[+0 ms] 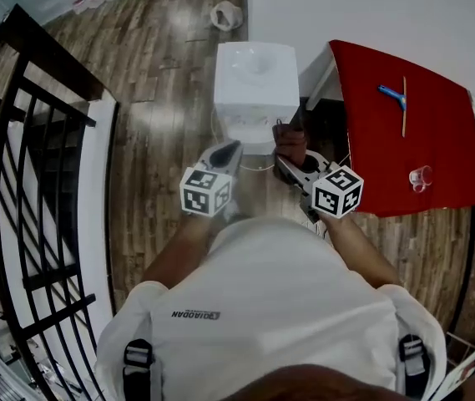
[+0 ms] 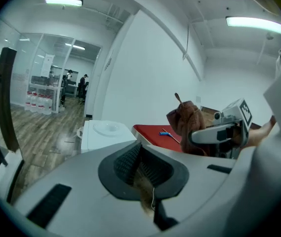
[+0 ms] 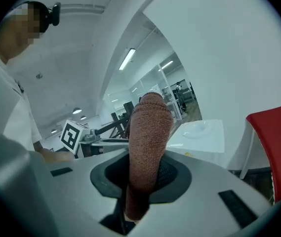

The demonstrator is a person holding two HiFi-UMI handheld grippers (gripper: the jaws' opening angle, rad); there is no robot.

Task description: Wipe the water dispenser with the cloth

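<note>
Right gripper view: right gripper (image 3: 147, 177) jaws clamped on upright rust-brown knitted cloth (image 3: 150, 127); left gripper (image 2: 141, 168) jaws closed together. White boxy water dispenser (image 1: 255, 82) stands just ahead on brown wood-plank floor (image 1: 162, 132), beside red-topped table (image 1: 404, 174). Both forearms (image 1: 174, 253) reach forward, grippers side by side.

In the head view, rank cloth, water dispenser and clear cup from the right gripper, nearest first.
1. cloth: clamped in the right gripper.
2. water dispenser: just ahead, slightly left.
3. clear cup: off right, on the red table.
</note>
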